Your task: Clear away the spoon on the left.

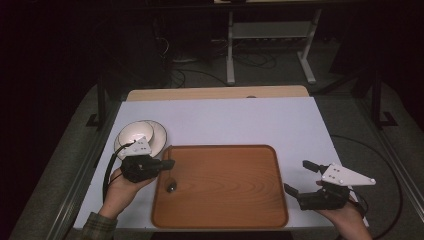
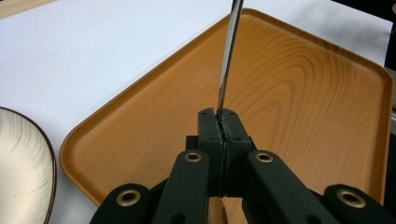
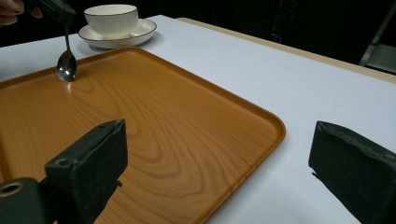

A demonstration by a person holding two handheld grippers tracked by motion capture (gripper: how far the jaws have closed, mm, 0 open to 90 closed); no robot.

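The spoon (image 1: 171,181) is already picked up and hangs from the left gripper (image 1: 169,164), whose jaws are pressed fully together on the upper end of its handle. In the left gripper view the thin metal handle (image 2: 227,60) comes straight out from between the closed jaws. The bowl of the spoon points down over the left part of the wooden tray (image 1: 220,220), close to its left rim. In the right gripper view the bowl seems to touch the tray surface or stay just above it; I cannot tell which. So the grasp is done, and what is left, in my judgement, is to lay the spoon down, on the tray or perhaps beside the cup.

The left hand (image 1: 120,190) comes in from the bottom, with the gripper turned to the right over the tray edge. The right gripper (image 1: 299,176) is held off the right side of the tray, above the white table (image 1: 225,120), with its jaws wide apart and nothing between them.

Farther back, the cup (image 1: 134,135) stands on its saucer (image 1: 159,132), just beyond the tray's left far corner.
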